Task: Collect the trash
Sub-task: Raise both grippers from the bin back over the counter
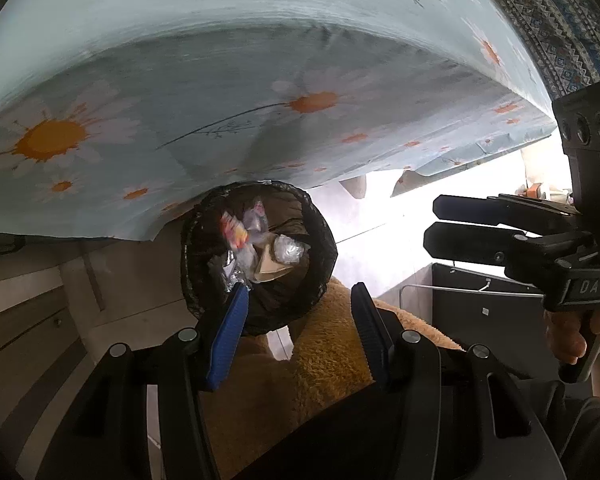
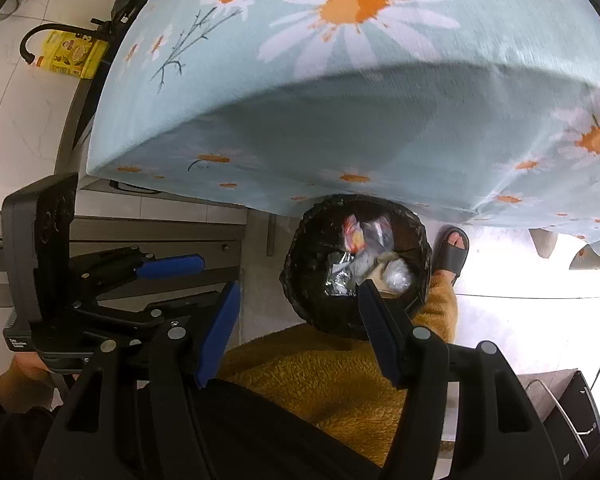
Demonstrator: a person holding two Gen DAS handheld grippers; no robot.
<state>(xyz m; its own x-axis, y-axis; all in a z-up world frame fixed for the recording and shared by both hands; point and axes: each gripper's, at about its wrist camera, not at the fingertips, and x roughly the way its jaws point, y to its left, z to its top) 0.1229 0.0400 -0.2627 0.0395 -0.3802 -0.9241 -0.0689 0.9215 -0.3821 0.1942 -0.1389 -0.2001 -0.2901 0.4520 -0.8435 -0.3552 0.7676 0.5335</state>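
A round bin with a black liner (image 1: pixel 204 240) (image 2: pixel 300 256) stands on the floor, tucked under the table's edge. Inside it lies trash (image 1: pixel 260 240) (image 2: pixel 364 256): a colourful wrapper, crumpled foil, clear plastic and a bit of brown paper. My left gripper (image 1: pixel 299 288) hangs above the bin's near rim, open, with nothing between its blue pads. In the right wrist view it shows at the left (image 2: pixel 208 278). My right gripper (image 2: pixel 299 285) hovers over the bin's left side, also open and empty. From the left wrist it appears at the right edge (image 1: pixel 434 222).
A table under a light blue daisy tablecloth (image 1: pixel 260 100) (image 2: pixel 340 120) overhangs the bin. A person's mustard fleece leg (image 1: pixel 324 360) (image 2: pixel 328 372) and sandalled foot (image 2: pixel 454 248) are beside the bin. A yellow bottle (image 2: pixel 68 54) stands at far left, a dark box (image 1: pixel 480 308) at right.
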